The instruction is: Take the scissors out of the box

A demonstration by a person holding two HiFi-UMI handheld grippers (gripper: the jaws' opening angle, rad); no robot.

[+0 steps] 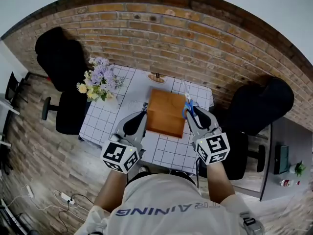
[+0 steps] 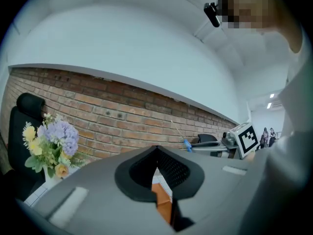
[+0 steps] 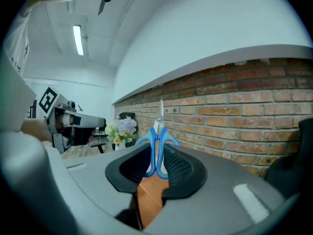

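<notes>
The brown wooden box (image 1: 165, 112) lies on the white grid-patterned table (image 1: 107, 116). My right gripper (image 1: 189, 113) hangs over the box's right edge, shut on the scissors (image 1: 188, 104). In the right gripper view the blue handles of the scissors (image 3: 157, 148) are pinched between the pads, blades pointing up, with the box (image 3: 146, 195) below. My left gripper (image 1: 143, 113) hovers at the box's left edge. Its pads (image 2: 168, 168) meet at the tip with nothing between them, and the box (image 2: 164, 199) shows beneath. The scissors (image 2: 187, 144) also appear far right in the left gripper view.
A vase of purple and yellow flowers (image 1: 100, 82) stands at the table's left rear corner. A small object (image 1: 157, 77) sits at the back edge by the brick wall (image 1: 195, 38). Black office chairs stand to the left (image 1: 61, 58) and right (image 1: 261, 104).
</notes>
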